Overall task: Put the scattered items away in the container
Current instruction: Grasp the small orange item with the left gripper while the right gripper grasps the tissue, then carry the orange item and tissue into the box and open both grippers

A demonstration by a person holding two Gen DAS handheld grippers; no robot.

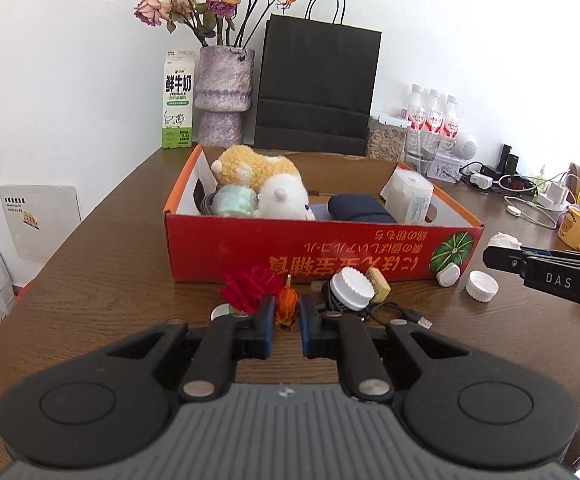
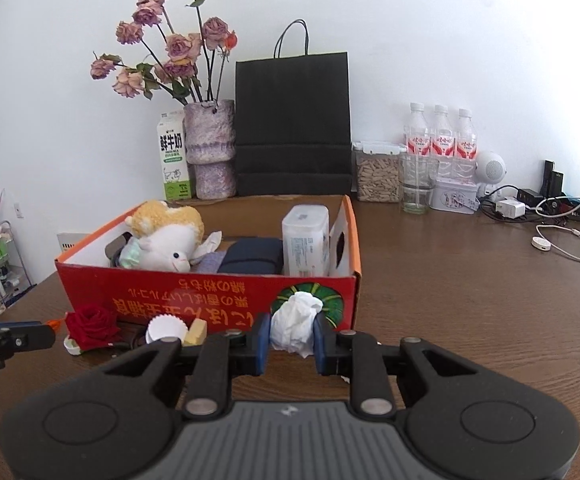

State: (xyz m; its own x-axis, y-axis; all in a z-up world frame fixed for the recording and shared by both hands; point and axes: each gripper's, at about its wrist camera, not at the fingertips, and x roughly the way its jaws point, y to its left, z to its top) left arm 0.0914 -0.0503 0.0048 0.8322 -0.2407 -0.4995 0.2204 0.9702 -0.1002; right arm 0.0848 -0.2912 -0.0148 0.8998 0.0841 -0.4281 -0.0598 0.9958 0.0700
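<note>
A dark wooden tabletop (image 2: 449, 300) is set against a white wall (image 2: 429, 40), with an open red cardboard box (image 1: 290, 248) mid-table, toward the back edge. The left gripper (image 1: 286, 312) is clamped on a small orange dried flower (image 1: 284, 308) in front of the box, while a crumpled white tissue (image 2: 293, 324) is pinched in the right gripper (image 2: 291, 344), raised before the box's front wall.

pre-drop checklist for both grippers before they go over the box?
1. Right gripper shut on crumpled tissue: ok.
2. Left gripper shut on dried orange flower: ok.
3. Free space in red box, between plush toys and tissue pack: cannot tell.
4. Loose items left in front of the box, red rose, white caps: not ok.
5. Grippers apart from each other: ok.
</note>
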